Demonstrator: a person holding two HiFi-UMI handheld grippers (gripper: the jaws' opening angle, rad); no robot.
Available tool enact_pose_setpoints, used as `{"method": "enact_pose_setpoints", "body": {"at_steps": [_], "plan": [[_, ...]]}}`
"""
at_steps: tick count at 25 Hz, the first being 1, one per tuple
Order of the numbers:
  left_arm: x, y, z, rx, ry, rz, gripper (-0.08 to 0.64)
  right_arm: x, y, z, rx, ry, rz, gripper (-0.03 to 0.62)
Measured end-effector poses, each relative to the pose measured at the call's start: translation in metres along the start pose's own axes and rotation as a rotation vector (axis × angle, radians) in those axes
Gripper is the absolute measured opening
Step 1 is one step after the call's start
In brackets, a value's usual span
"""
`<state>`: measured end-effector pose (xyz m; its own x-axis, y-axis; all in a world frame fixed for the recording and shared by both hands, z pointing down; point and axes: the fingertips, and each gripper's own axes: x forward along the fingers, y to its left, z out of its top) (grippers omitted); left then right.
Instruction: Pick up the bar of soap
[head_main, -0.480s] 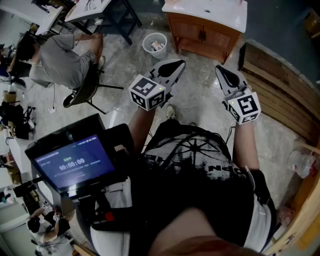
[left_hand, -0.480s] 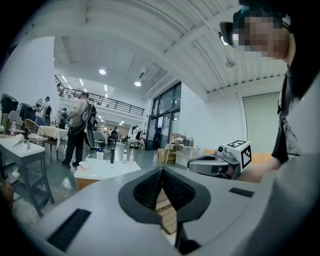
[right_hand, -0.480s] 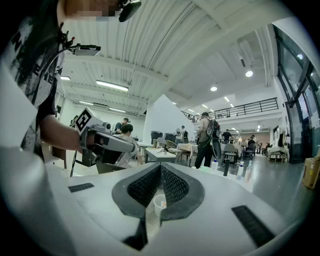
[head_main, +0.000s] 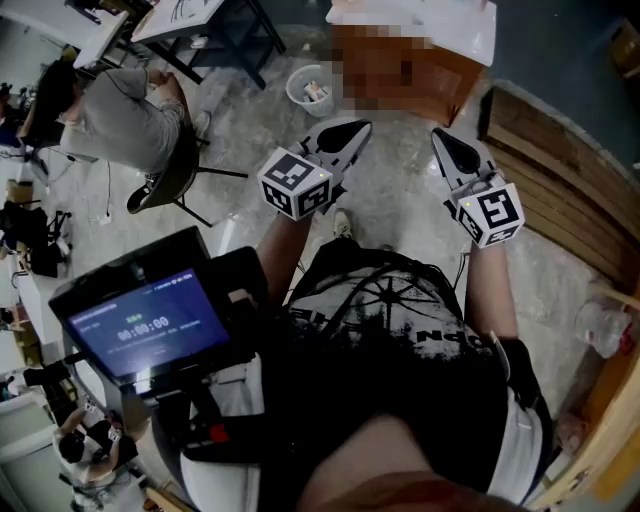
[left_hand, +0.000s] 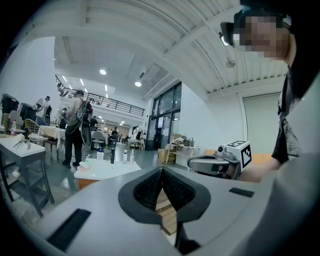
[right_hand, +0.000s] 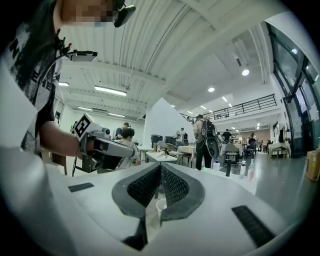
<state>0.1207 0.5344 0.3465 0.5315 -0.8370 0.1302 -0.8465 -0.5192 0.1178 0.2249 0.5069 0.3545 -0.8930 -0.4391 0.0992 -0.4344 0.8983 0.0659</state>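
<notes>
**Nothing really happening yet, soap nowhere in reach**

Basically only the seated person (head_main: 120, 110) at the upper left of the head view has shifted a bit since the earlier frame. Both grippers sit exactly where they were.

Left gripper (head_main: 355, 130) and right gripper (head_main: 445, 145) are held out in front of the chest, roughly level and side by side, pointing across the floor. Each gripper's own view shows its ribbed pads clenched together with nothing pinched between them, just background showing through the gap underneath.

My read is that this is a ready pose. The screen (head_main: 150, 320) on the rig shows a timer at all zeros, so the run looks like it hasn't kicked off. Keeping the jaws closed and level makes sense while there's nothing to grab.

As for the bar of soap, I honestly can't pick it out in any view. The best guess is the white-topped cabinet (left_hand: 107, 170) ahead, where some bottles (left_hand: 112, 156) stand. It's well apart from both grippers, past the bin (head_main: 310, 88), so walking over probably comes first.
</notes>
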Motion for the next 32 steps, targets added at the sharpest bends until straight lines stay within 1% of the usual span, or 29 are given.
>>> {"method": "enact_pose_setpoints", "body": {"at_steps": [3, 7, 12, 18, 32], "plan": [[0.0011, 0.0005, 0.0013, -0.007, -0.003, 0.000, 0.012, 0.0008, -0.0004, -0.0004, -0.002, 0.005, 0.003, 0.015], [0.0015, 0.0012, 0.0029, -0.035, -0.013, -0.002, 0.011, 0.0023, -0.0003, -0.0009, -0.007, 0.011, 0.006, 0.015], [0.0039, 0.0024, 0.0009, -0.024, -0.001, 0.008, 0.011, 0.0024, -0.0016, -0.0009, -0.011, 0.014, 0.010, 0.015], [0.0053, 0.0031, -0.0013, -0.029, 0.007, 0.011, 0.011, 0.0027, -0.0040, -0.0005, -0.012, 0.013, 0.010, 0.015], [0.0041, 0.0072, 0.0021, -0.041, -0.005, 0.013, 0.011, 0.0060, -0.0032, 0.0001, -0.019, 0.008, 0.029, 0.015]]}}
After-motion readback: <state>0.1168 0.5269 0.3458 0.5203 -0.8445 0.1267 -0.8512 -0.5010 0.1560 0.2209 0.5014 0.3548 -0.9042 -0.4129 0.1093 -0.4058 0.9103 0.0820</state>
